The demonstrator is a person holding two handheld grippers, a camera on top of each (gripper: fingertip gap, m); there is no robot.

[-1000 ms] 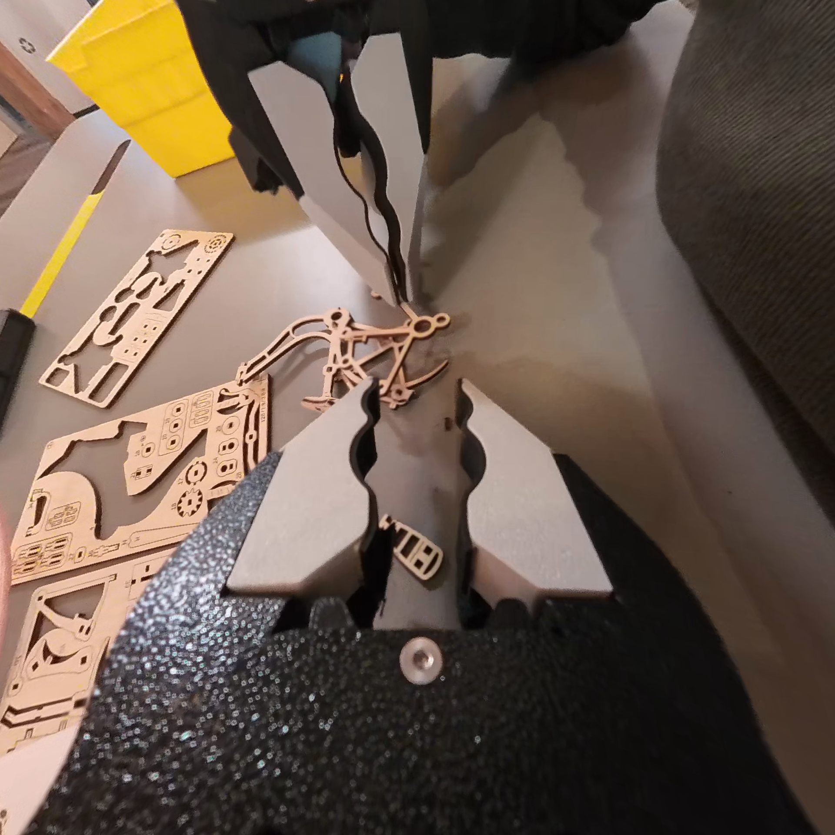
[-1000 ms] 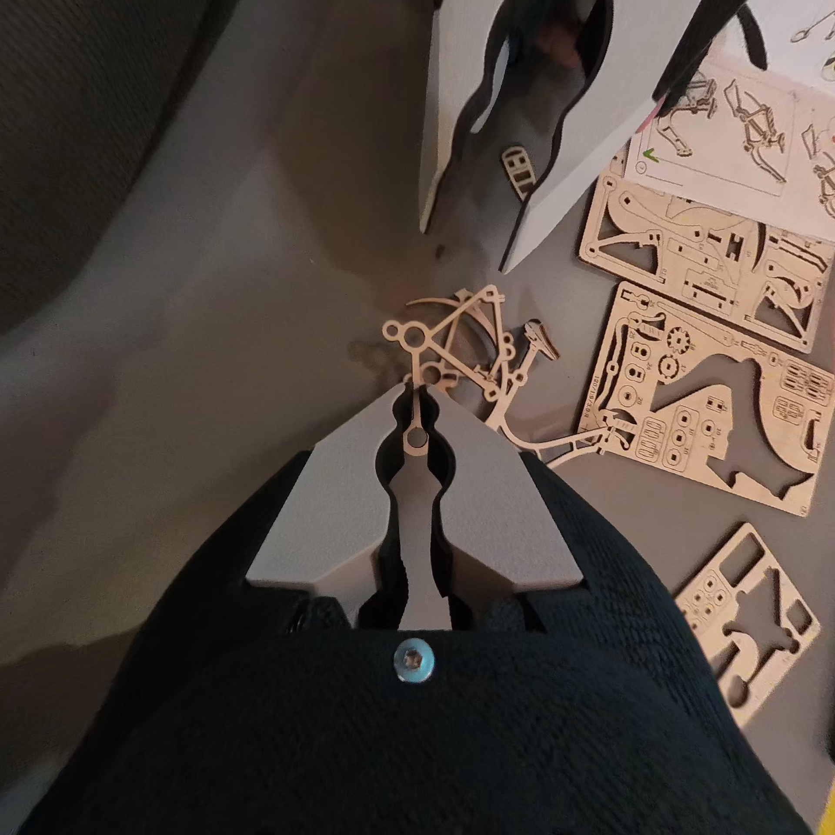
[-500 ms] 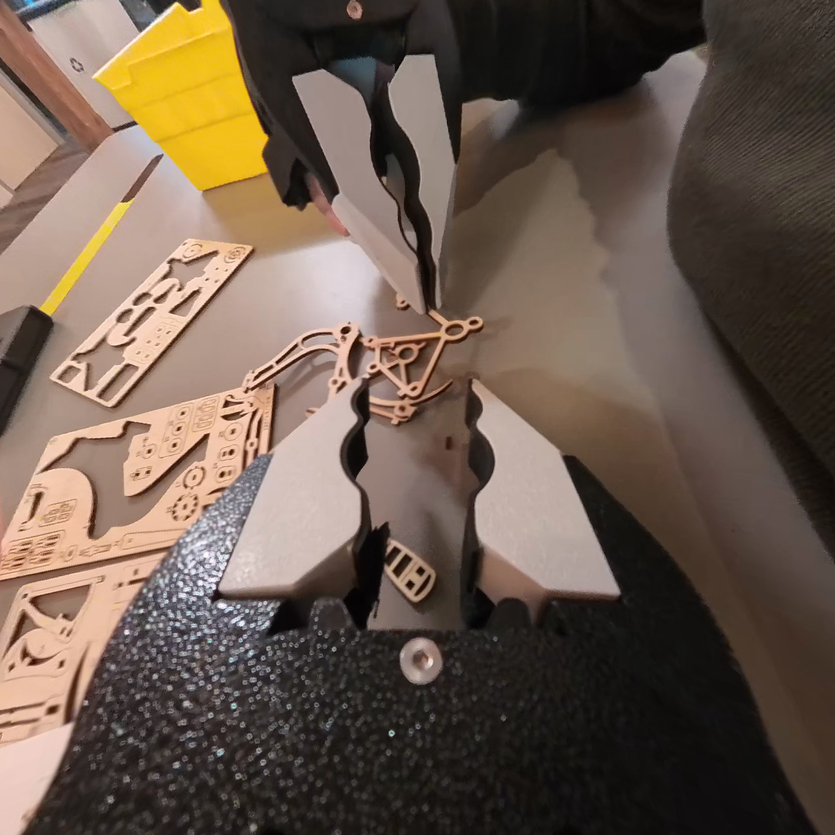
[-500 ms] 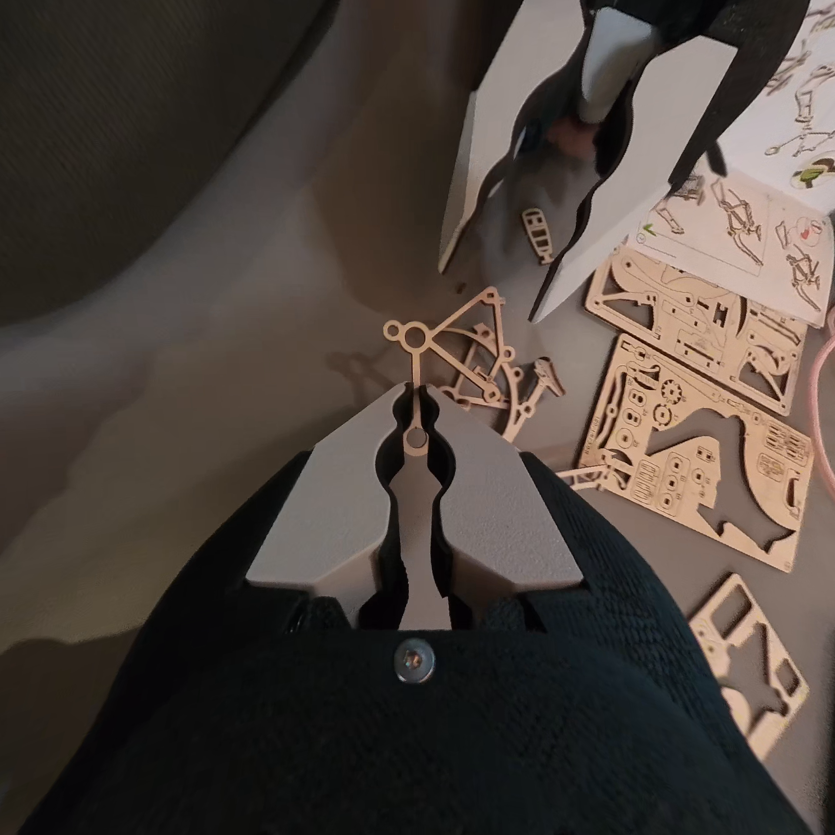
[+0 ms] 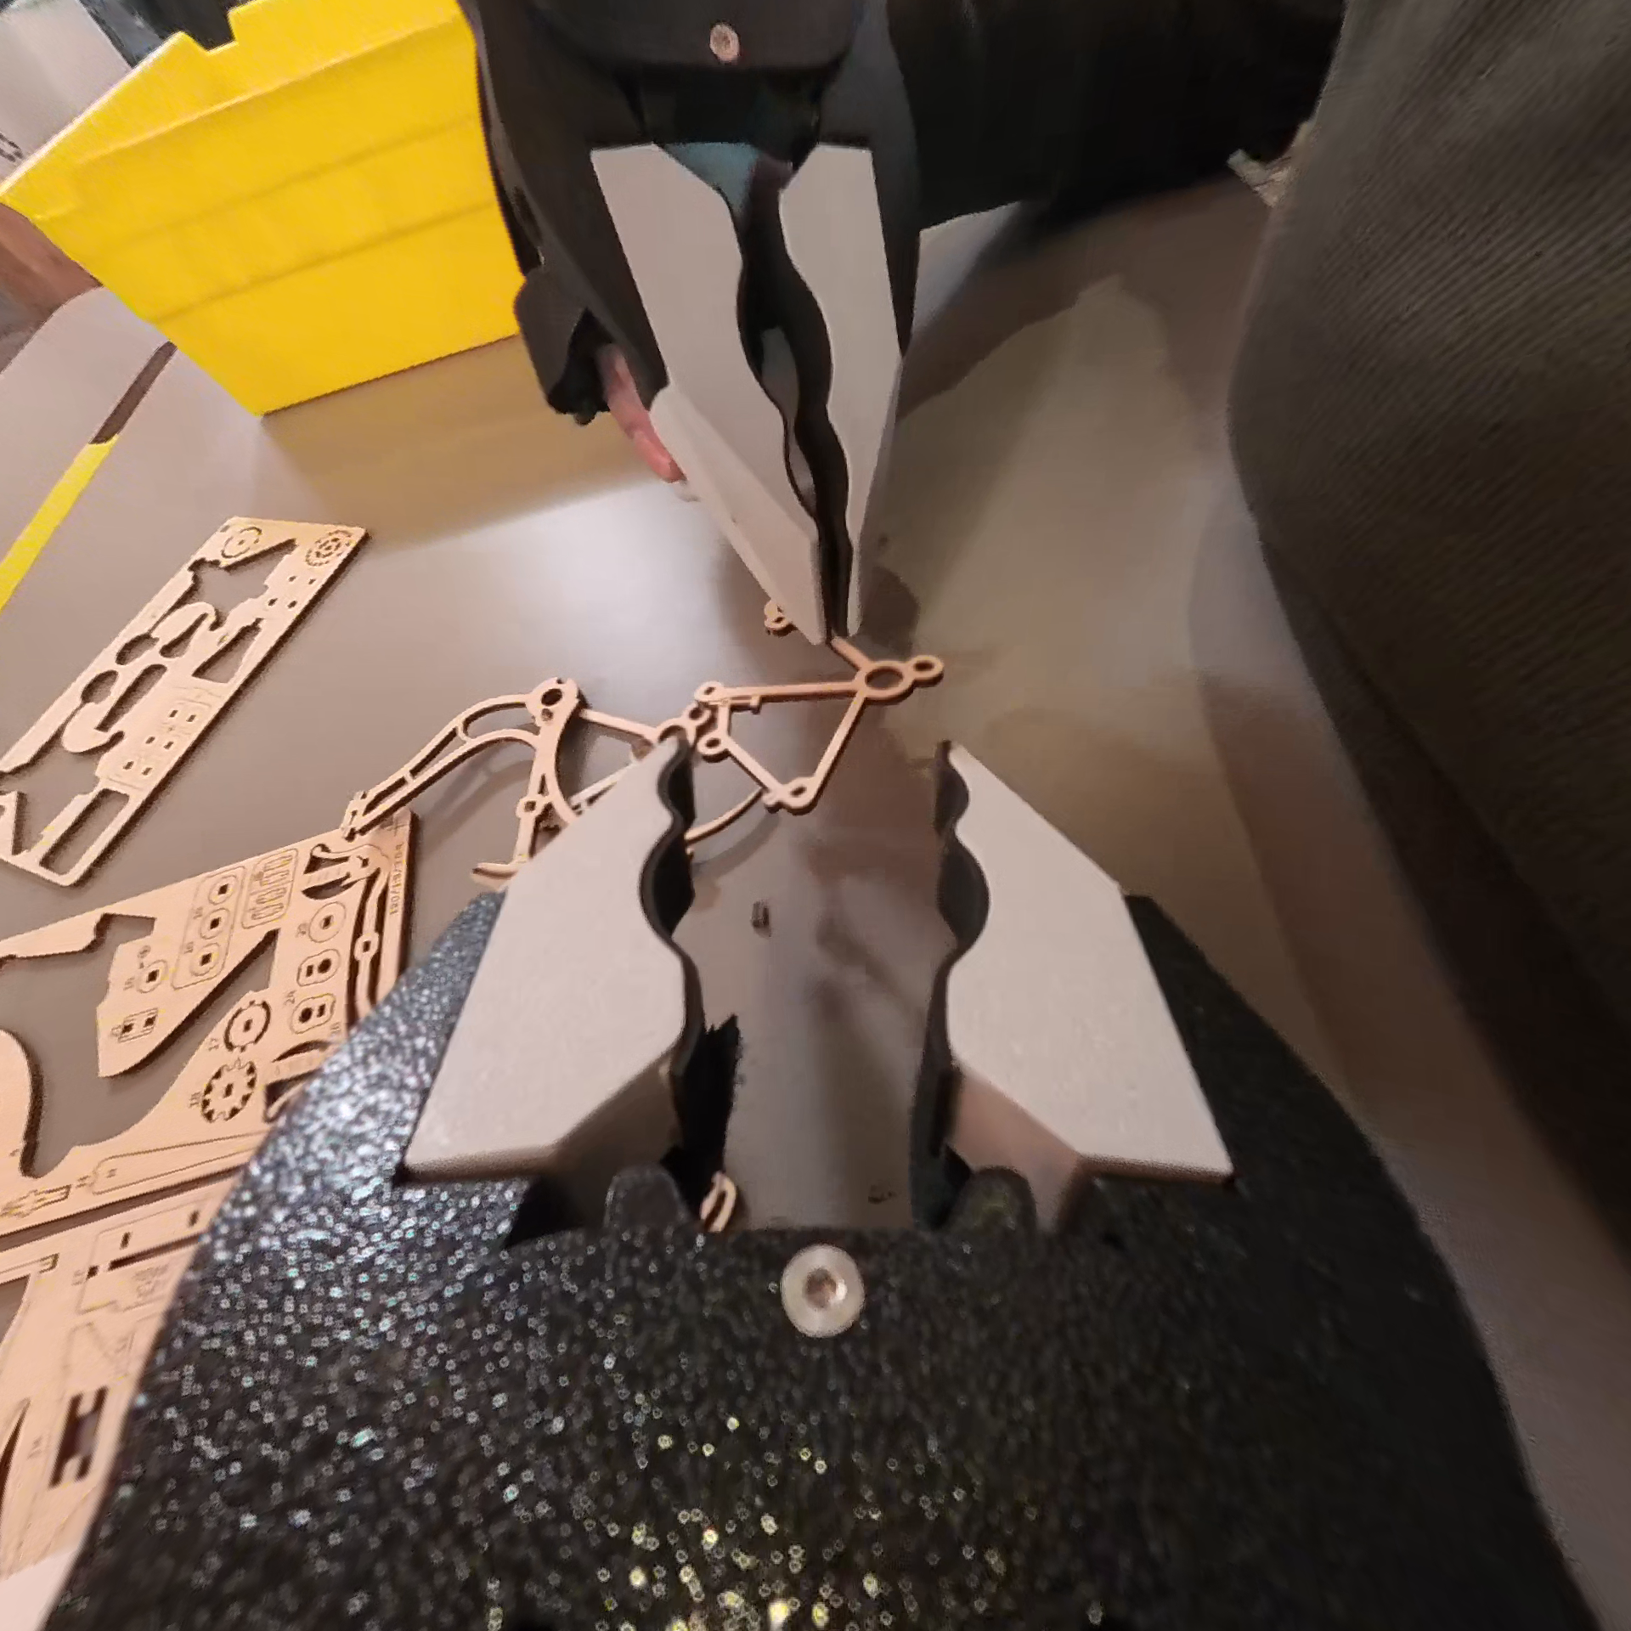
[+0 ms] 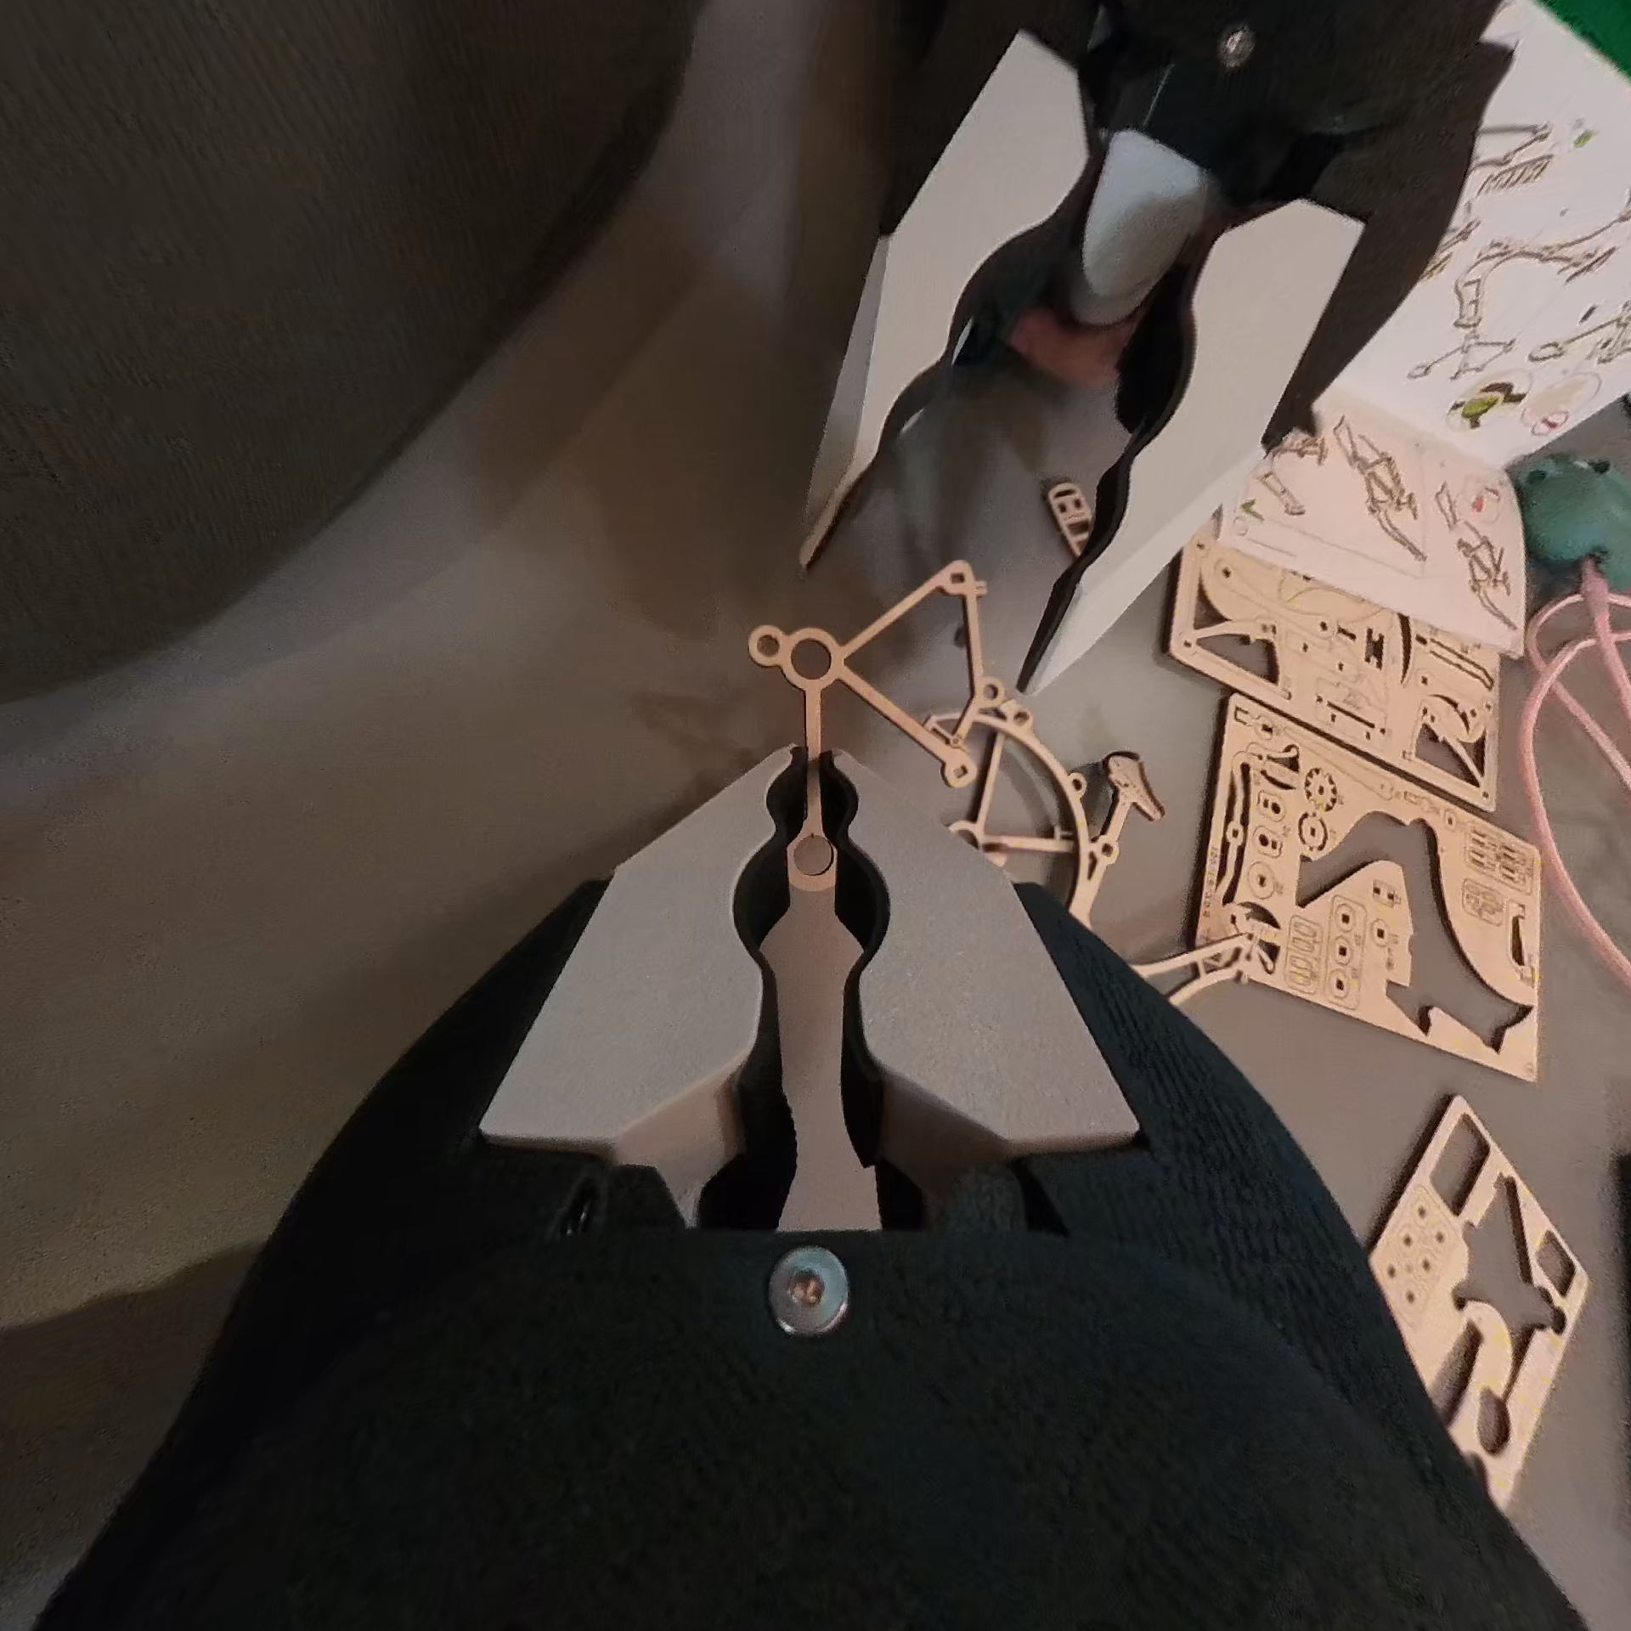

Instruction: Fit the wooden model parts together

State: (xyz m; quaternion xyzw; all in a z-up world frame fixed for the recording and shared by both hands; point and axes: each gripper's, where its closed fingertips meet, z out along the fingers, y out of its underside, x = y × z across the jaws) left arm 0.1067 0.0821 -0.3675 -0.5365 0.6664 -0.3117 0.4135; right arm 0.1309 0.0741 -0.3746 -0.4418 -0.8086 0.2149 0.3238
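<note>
My right gripper is shut on a thin strut of a wooden bicycle-frame part, a triangle with a ring hub, and holds it just over the grey table. In the left wrist view the same part hangs from the right gripper. A second frame part with a saddle and a fork lies partly under it. My left gripper is open and empty, facing the held part; it also shows in the right wrist view. A small ladder-like wooden piece lies between its fingers.
Several wooden part sheets lie beside the parts. A paper instruction sheet, a pink cable and a teal object are near them. A yellow bin stands at the back. Dark fabric borders the table. Only a small space, under 4 cm, lies between the two pairs of fingers. The teal object is about 30 cm from my left fingertips.
The right gripper has drawn the triangle frame part up and away from the second part. The left gripper has moved forward over the small piece and stayed open.
</note>
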